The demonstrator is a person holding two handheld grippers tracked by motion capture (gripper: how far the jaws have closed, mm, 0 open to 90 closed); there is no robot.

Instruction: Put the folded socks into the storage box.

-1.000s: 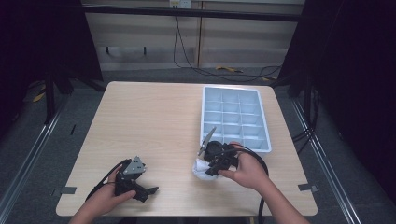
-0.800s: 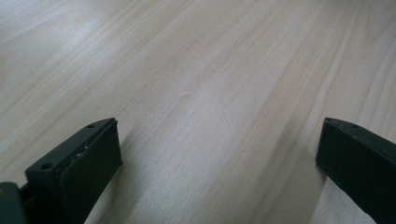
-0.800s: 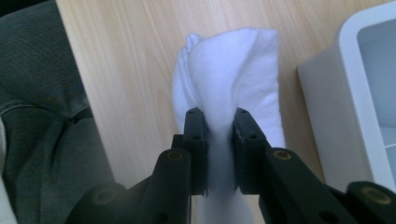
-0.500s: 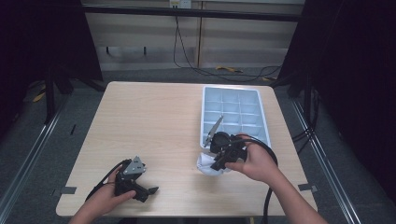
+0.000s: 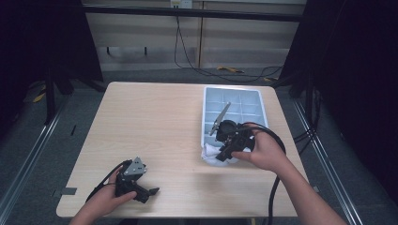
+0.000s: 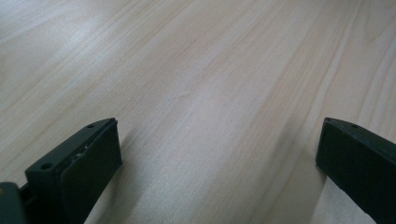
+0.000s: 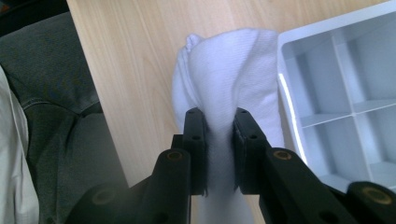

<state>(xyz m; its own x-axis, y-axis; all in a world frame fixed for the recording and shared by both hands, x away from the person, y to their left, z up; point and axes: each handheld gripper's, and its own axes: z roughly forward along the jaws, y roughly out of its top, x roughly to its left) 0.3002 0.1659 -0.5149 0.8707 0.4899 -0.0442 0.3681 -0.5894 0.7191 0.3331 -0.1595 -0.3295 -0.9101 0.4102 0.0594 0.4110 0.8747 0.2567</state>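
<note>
the sock is plain white with a fine ribbed knit. the compartment tray is pale blue-grey. the table is light wood with a streaked grain. both grippers' jaws are matte black.

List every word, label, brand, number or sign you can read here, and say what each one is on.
None: no readable text in any view.
The white cloth in the right gripper, the divided tray, the table and the left gripper show no print or label.
</note>
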